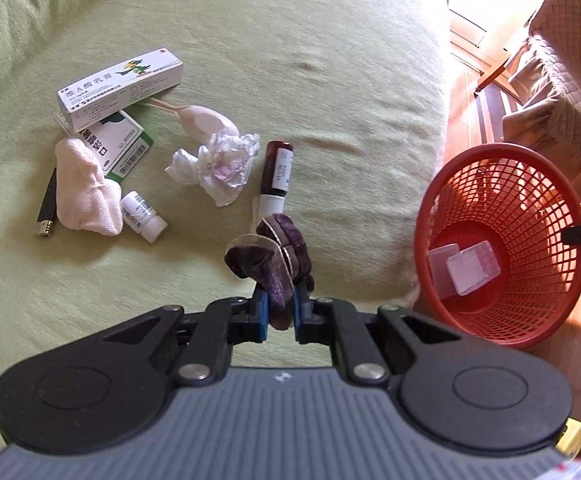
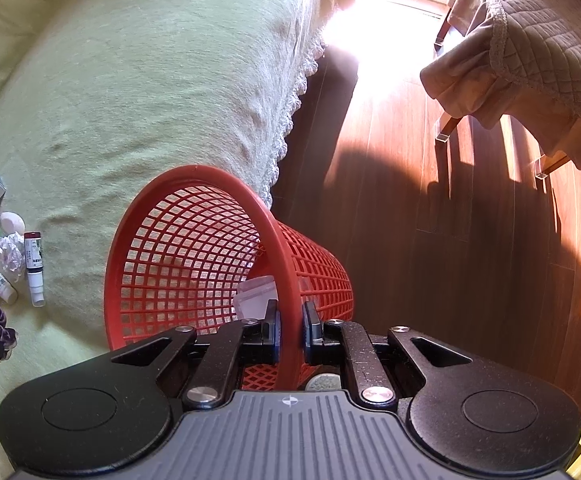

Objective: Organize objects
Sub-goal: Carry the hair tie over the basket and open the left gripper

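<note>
Scrunchie: soft, light velvet; left gripper pinches its lower fold, loops flopping free.
Basket: stiff, light mesh; right gripper clamps its rim.

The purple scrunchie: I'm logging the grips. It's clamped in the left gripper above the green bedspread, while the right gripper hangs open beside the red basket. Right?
Not quite. The right gripper is shut on the red basket rim, as the right wrist view shows. The rest holds.
</note>
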Action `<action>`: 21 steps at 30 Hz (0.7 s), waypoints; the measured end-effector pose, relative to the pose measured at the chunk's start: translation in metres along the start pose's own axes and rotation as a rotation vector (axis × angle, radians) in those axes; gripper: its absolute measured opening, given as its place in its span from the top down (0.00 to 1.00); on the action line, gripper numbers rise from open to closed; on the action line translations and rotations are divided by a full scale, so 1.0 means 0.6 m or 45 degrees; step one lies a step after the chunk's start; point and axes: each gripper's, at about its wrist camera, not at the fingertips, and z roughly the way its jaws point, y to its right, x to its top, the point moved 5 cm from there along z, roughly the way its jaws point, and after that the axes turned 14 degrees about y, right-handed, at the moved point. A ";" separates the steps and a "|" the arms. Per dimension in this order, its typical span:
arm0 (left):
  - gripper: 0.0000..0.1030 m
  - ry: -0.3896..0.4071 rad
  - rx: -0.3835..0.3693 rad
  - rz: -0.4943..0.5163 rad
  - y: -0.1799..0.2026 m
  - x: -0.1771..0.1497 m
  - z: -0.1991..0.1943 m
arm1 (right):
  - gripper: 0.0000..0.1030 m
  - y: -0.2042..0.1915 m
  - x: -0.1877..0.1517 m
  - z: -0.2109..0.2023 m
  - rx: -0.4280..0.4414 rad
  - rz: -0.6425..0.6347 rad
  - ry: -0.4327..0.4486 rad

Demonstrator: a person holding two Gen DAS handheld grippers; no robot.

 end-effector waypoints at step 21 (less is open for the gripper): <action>0.91 -0.084 -0.306 0.051 0.225 0.039 -0.024 | 0.93 -0.011 -0.010 -0.010 0.031 -0.041 0.015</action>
